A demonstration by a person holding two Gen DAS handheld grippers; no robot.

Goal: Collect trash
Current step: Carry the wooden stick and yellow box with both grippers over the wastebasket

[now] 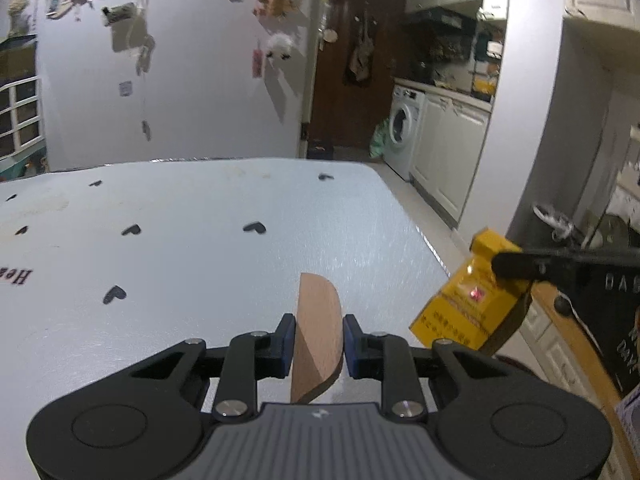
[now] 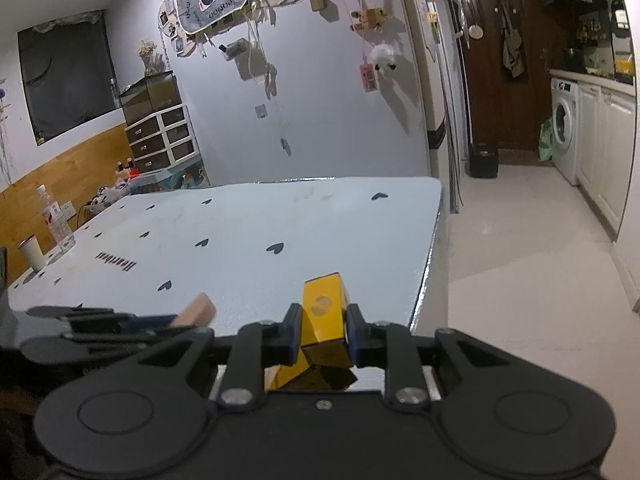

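Left gripper (image 1: 319, 344) jaws clamp wooden piece (image 1: 318, 336), long axis forward; right gripper (image 2: 323, 334) clamps yellow box (image 2: 324, 320), base hidden.

I count two grippers in my feeds, the left gripper (image 1: 319, 344) and the right gripper (image 2: 323, 334), with one thing between the fingers of each: one flat wooden piece (image 1: 318, 340) on the left and one yellow carton (image 2: 325, 320) on the right. On the one table (image 2: 240, 224) I make out one clear plastic bottle (image 2: 56, 218) and one white cup (image 2: 32, 254), and nothing more that I can count with confidence on it. Further back I see one washing machine (image 2: 564, 128), one dark door (image 2: 496, 60) and one set of drawers (image 2: 160, 136).
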